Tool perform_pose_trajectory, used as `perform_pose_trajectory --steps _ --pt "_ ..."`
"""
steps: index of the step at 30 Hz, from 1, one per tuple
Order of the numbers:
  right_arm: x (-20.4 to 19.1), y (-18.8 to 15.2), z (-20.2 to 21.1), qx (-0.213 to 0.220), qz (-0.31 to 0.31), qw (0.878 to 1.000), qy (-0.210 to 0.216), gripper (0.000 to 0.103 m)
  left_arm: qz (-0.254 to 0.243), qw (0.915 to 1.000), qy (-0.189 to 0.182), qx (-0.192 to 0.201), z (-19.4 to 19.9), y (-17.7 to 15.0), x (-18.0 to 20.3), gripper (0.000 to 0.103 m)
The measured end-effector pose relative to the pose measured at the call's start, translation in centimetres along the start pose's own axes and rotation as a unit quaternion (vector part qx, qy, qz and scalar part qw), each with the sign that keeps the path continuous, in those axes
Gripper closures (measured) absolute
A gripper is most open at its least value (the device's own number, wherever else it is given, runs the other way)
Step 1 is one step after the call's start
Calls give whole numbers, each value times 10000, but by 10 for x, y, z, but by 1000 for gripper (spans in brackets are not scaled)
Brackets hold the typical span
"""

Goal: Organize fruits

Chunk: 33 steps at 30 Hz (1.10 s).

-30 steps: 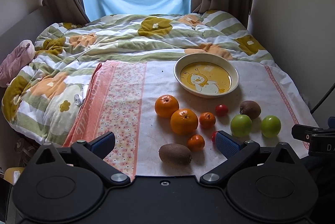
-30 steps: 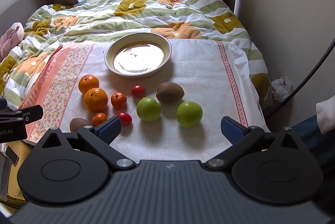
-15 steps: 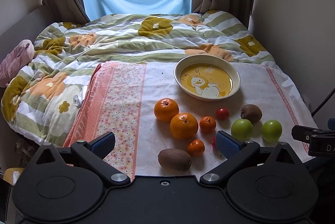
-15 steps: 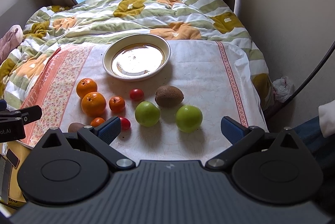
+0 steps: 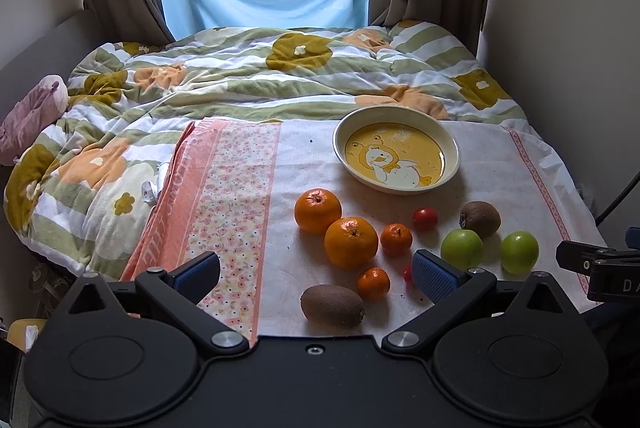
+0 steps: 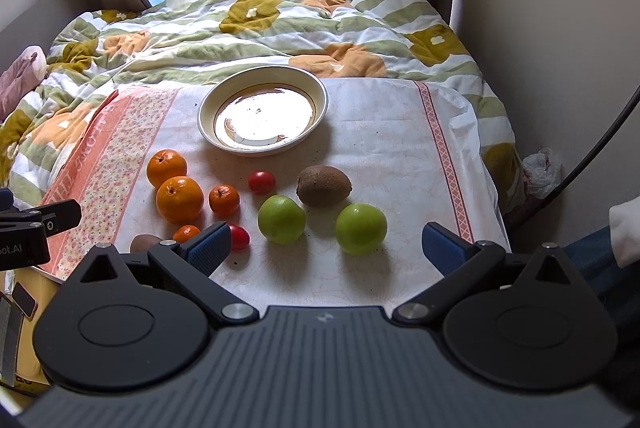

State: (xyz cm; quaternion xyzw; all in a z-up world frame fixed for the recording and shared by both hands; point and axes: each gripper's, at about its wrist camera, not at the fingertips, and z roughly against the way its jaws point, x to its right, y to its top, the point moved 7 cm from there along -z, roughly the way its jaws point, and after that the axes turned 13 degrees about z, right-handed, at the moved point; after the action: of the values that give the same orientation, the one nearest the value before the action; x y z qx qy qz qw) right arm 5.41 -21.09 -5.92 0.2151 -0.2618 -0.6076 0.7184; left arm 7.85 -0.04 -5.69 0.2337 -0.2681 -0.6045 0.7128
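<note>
Fruit is lying loose on the cloth (image 5: 304, 164) on the bed, and we are looking down at it from both sides. Since a second ago almost nothing is changing: we are only drifting a tiny bit closer, and no fruit is moving. The left gripper (image 5: 316, 270) is keeping its jaws wide with nothing in them, just above the near kiwi (image 5: 332, 305). The right gripper (image 6: 326, 250) is wide and holding nothing too, with a green apple (image 6: 361, 228) sitting between its blue pads. The bowl (image 6: 206, 108) is waiting with nothing in it, behind the oranges (image 5: 351, 242) and the small tomatoes (image 6: 261, 182). So we are thinking the sorting is only starting, and we are still picking our first fruit.
</note>
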Motion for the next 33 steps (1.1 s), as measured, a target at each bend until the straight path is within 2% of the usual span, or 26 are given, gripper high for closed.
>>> perform_pose_trajectory --steps 33 --pt "-12 1 6 40 29 10000 35 0 -61 9999 -53 116 18 -7 -3 0"
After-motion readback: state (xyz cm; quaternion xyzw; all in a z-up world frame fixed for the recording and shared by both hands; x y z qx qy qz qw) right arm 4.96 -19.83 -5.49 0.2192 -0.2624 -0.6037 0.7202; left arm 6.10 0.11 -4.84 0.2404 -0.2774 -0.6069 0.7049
